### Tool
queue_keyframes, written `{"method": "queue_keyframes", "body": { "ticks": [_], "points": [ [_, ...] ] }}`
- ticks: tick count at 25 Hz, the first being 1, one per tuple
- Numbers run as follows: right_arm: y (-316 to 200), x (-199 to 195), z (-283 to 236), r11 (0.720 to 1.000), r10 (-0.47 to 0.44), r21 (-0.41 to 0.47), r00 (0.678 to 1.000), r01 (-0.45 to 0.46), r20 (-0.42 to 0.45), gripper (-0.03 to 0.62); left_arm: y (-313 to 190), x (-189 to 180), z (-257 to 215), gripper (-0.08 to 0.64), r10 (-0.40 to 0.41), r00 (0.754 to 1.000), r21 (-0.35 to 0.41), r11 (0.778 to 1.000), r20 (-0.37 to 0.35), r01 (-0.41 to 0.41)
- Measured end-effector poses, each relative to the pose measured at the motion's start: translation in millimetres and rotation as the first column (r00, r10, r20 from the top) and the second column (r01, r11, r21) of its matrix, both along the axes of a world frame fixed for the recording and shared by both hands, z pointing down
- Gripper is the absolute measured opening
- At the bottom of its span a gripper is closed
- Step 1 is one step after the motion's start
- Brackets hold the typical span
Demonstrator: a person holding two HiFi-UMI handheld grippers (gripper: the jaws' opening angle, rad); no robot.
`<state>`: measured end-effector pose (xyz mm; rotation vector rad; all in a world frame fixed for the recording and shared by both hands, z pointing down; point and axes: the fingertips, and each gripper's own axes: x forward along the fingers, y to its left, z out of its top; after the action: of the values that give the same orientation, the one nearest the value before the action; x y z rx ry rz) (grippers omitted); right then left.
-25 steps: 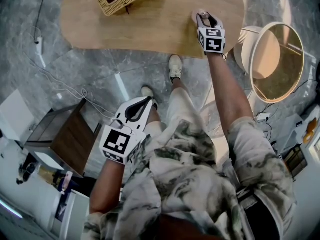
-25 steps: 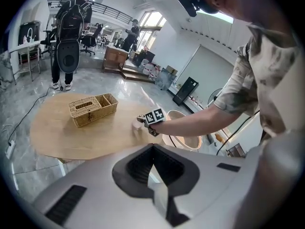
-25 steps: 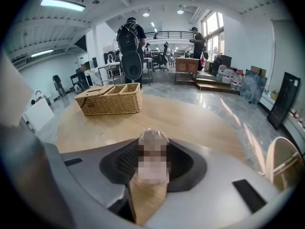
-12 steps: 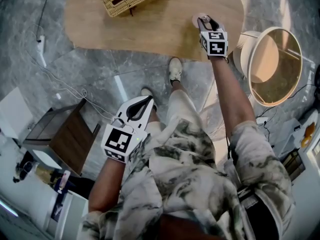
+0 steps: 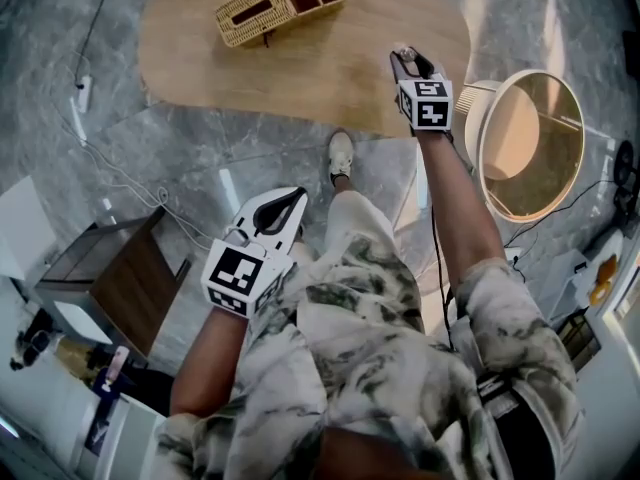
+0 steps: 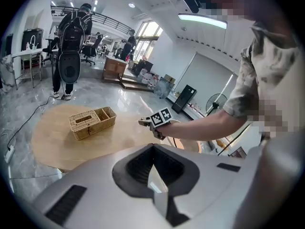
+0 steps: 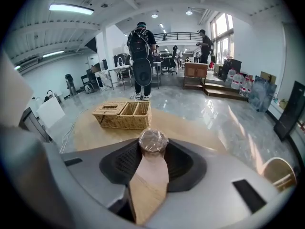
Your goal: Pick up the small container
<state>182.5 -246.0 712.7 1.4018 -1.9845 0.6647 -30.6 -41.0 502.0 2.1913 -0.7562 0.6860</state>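
The small container (image 7: 153, 140), round with a shiny brown crinkled lid, sits between the jaws of my right gripper (image 7: 153, 146), which is shut on it. In the head view that right gripper (image 5: 408, 62) holds the container (image 5: 402, 54) above the near right part of the oval wooden table (image 5: 320, 68). The left gripper view shows the right gripper (image 6: 151, 123) lifted over the table. My left gripper (image 5: 296, 200) hangs low by the person's thigh, away from the table. Its jaws meet at the tips with nothing between them.
A wicker basket (image 5: 280, 6) with compartments stands on the table's far side. A round white side table (image 5: 530, 143) is to the right, and a dark wooden cabinet (image 5: 115, 278) to the left on the marble floor. Cables (image 5: 90, 98) trail left. People (image 7: 141, 61) stand beyond.
The head view has shifted, so the table and basket sit further right and lower. The right gripper keeps its hold on the container. The left gripper has hardly moved.
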Motion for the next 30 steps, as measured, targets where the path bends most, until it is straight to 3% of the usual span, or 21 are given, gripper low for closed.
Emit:
{"method": "queue_keyframes", "body": {
  "ticks": [13,30],
  "points": [
    [22,-20,-103,0.990,-0.134,0.036,0.991,0.134,0.011,0.161,-3,-5,-51,0.021,-0.008,0.999,0.094,0.996,-0.034,0.012],
    [52,-36,-225,0.963,-0.260,0.084,0.964,0.256,0.048,0.161,-9,0,-91,0.023,0.016,0.998,0.143,0.990,-0.069,-0.006]
  ]
}}
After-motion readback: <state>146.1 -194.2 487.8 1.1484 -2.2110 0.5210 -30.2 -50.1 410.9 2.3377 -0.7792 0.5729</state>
